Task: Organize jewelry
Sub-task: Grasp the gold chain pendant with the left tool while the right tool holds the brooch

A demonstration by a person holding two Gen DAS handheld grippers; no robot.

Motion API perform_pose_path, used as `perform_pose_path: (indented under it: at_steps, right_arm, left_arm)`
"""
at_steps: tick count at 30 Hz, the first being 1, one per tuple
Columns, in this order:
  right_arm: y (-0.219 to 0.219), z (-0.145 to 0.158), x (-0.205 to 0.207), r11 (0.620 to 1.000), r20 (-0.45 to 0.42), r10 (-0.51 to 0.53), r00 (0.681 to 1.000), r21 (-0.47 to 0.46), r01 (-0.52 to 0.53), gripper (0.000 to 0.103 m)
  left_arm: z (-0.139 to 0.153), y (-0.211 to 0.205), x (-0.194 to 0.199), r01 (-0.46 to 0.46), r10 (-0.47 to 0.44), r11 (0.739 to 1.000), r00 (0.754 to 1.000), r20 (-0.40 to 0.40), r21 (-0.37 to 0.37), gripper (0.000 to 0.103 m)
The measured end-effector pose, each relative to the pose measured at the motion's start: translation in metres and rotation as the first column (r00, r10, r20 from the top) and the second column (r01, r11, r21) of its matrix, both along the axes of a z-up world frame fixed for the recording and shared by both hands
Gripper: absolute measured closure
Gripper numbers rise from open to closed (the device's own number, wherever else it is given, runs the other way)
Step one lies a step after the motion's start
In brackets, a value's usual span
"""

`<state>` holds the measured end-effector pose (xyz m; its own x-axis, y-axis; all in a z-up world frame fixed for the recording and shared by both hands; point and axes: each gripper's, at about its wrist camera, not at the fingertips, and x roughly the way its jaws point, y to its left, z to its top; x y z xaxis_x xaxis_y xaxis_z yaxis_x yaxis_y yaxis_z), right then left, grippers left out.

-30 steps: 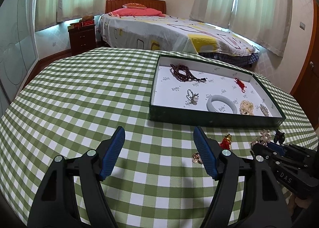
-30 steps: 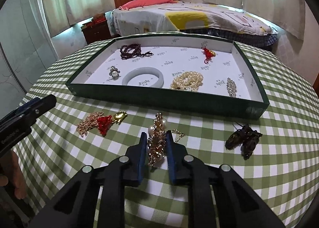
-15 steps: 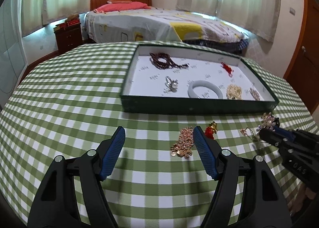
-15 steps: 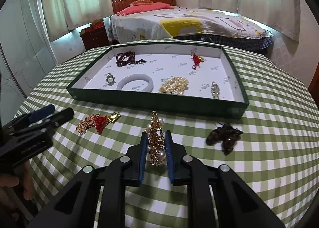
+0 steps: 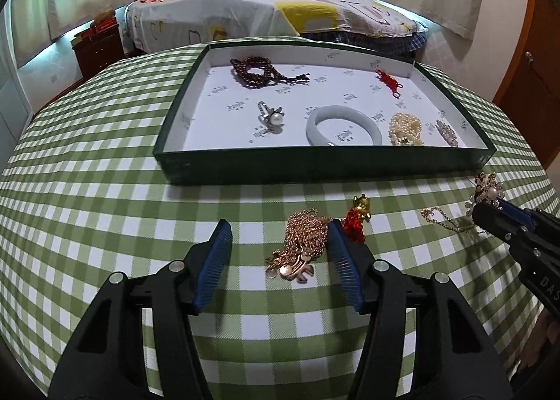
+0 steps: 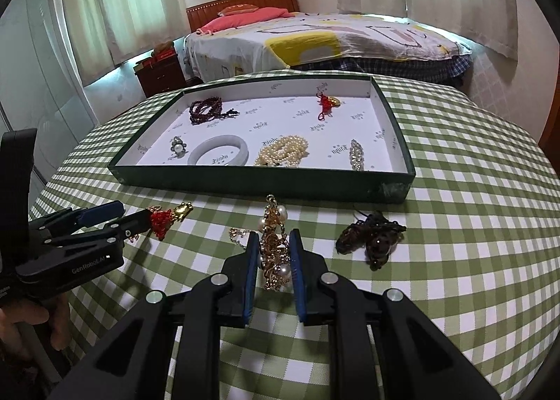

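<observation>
A rose-gold chain (image 5: pixel 301 242) lies on the checked tablecloth between the jaws of my left gripper (image 5: pixel 280 253). The jaws are closing; the right pad (image 5: pixel 344 260) is at the chain's edge and the left pad stands well clear. A red tassel charm (image 5: pixel 357 218) lies just right of it. My right gripper (image 6: pixel 274 260) is shut on a gold-and-pearl necklace (image 6: pixel 274 239), with part of its chain trailing on the cloth. The green tray (image 5: pixel 315 165) beyond holds a bead bracelet, a pearl ring, a pale bangle (image 5: pixel 343 125), pearls and brooches.
A dark brown bead piece (image 6: pixel 374 239) lies on the cloth right of my right gripper. The left gripper (image 6: pixel 129 212) and the hand holding it show at the left of the right wrist view. A bed and a nightstand stand behind the round table.
My left gripper has moved right and down onto the rose-gold chain, and its jaws have narrowed around it. The right gripper kept its hold on the pearl necklace and drifted slightly.
</observation>
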<state>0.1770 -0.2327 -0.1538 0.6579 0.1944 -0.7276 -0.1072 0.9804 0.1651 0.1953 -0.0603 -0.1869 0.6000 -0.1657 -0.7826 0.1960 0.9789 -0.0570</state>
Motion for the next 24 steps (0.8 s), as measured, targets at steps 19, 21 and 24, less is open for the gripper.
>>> perform_pose_path:
  at_steps: [19, 21, 24]
  right_arm:
    - [-0.001, -0.006, 0.003, 1.0, -0.012, 0.0, 1.0, 0.016, 0.0, 0.085]
    - [-0.002, -0.007, 0.003, 1.0, -0.014, -0.001, 1.0, 0.02, 0.001, 0.085]
    - [-0.002, -0.008, 0.003, 1.0, -0.015, -0.001, 1.0, 0.023, 0.001, 0.085]
  left_arm:
    - [0.0, -0.007, 0.002, 0.068, -0.069, 0.997, 0.998, -0.005, -0.044, 0.05]
    - [0.0, -0.009, 0.003, 0.07, -0.071, 0.997, 0.997, -0.004, -0.029, 0.055]
    - [0.0, -0.01, 0.003, 0.086, -0.086, 0.996, 0.996, 0.001, -0.003, 0.07]
